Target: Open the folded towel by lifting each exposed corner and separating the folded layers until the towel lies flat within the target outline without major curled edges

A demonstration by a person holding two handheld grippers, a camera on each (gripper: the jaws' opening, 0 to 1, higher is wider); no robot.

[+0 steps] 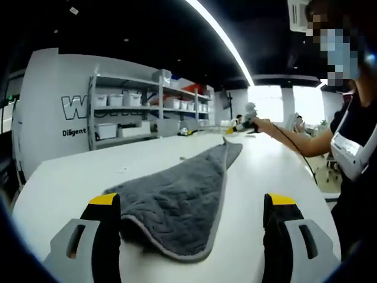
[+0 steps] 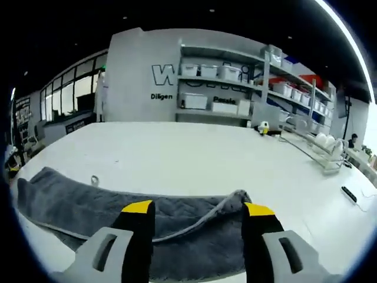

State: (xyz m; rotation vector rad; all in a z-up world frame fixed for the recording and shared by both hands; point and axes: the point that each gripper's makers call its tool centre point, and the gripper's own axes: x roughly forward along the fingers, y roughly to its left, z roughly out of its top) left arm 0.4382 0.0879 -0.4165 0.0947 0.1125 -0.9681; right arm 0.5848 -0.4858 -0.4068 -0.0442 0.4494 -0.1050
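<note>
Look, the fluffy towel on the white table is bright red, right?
Not quite. The towel is grey, not red, as the left gripper view shows. It does lie on the white table, and the right gripper view shows the same grey cloth.

You get bright, even light from the long ceiling strip light (image 1: 221,35) overhead; the glossy white counter (image 1: 147,156) ahead glares softly, far windows blow out, and edges bend and blur.
</note>
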